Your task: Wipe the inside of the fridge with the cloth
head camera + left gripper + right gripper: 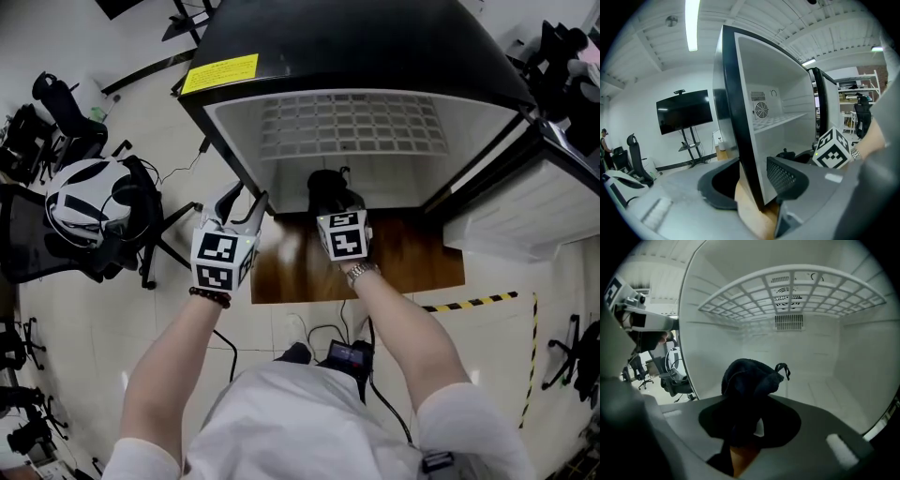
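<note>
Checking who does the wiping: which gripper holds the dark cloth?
The right gripper: its jaws are shut on the dark cloth inside the fridge. The left gripper only straddles the fridge's side wall, no cloth.

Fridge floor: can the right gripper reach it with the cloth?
Probably yes. The right gripper holds the cloth at the open front, below the wire shelf. Nothing seems to lie between it and the fridge floor.

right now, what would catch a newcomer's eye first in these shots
The open black fridge dominates, with a wire shelf across its white inside. The right gripper holds a bunched dark cloth at the fridge's mouth, below that shelf, while the left gripper clamps the fridge's left wall.
</note>
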`<state>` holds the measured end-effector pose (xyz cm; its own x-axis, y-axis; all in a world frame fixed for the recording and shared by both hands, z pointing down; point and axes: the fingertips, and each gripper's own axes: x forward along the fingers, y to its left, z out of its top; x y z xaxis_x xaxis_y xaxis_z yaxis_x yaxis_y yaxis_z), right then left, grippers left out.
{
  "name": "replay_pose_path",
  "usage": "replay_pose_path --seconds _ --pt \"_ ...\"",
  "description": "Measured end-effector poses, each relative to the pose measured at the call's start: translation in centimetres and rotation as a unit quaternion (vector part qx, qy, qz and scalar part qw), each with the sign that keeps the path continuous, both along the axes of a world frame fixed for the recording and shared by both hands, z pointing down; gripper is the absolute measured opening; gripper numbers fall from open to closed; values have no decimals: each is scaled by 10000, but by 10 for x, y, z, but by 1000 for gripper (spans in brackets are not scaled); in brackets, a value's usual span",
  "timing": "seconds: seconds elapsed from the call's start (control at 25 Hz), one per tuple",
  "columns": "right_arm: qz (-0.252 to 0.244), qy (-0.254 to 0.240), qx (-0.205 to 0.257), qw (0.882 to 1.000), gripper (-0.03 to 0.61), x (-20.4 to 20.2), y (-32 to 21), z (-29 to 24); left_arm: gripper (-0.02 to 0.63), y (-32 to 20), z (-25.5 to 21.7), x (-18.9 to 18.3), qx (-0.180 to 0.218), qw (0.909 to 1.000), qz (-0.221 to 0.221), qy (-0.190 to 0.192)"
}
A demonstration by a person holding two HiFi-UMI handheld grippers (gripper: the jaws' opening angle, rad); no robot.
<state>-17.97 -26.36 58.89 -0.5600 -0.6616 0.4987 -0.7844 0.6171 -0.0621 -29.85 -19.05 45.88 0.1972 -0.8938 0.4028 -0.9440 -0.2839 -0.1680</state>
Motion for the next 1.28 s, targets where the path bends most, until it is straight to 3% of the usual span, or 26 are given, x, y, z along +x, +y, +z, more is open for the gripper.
replay_pose_path --seconds 0.76,1.28 --pt "941 443 98 9945 120 131 -37 -1 178 -2 -3 1 -28 9998 -205 40" --pt "1464 932 74 9848 119 182 -47 1 178 -2 -3 1 -56 9991 -409 91"
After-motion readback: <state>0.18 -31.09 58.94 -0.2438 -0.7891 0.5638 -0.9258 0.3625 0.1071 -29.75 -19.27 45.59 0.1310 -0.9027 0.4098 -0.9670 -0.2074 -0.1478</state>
